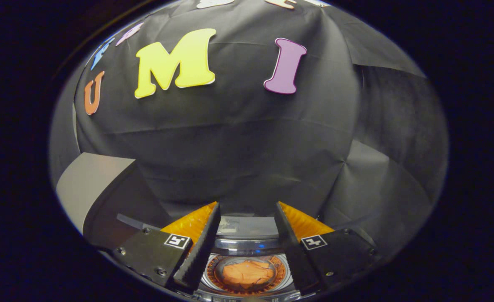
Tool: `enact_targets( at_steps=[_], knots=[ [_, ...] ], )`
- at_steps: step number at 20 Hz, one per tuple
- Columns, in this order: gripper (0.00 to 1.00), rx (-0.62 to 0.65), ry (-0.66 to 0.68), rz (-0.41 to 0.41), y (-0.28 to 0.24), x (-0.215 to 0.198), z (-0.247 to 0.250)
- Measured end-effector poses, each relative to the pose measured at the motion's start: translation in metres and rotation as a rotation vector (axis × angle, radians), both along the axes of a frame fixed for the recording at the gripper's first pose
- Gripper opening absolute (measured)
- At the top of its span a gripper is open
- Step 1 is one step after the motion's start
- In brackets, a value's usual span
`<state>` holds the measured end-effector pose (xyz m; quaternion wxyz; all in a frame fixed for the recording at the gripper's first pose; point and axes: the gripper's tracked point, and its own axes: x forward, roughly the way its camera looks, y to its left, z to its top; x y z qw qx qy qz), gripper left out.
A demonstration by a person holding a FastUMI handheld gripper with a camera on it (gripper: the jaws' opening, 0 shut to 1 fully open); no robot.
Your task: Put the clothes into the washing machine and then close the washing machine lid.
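My gripper [247, 209] stands open, its two orange-and-black fingers spread apart with nothing between them. Below the fingers lies the washing machine [247, 247], seen from above. Its round drum opening shows between the finger bases, and an orange cloth [247, 272] lies bunched inside it. The lid [100, 188], grey outside and dark inside, stands raised to the left of the left finger. Neither finger touches the cloth or the lid.
The black booth wall rises close behind the machine and takes up most of what lies ahead of the fingers. A fold of the same cloth hangs to the right of the right finger.
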<state>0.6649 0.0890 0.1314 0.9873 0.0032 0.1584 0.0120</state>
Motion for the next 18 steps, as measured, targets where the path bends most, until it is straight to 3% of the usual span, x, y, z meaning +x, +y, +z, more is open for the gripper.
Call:
enact_targets(
  at_steps=[13,18],
  knots=[
    [0.82,-0.029,-0.011,-0.014,-0.001,-0.038,-0.029],
    [0.82,-0.05,0.063,-0.022,-0.004,-0.054,-0.062]
  ],
)
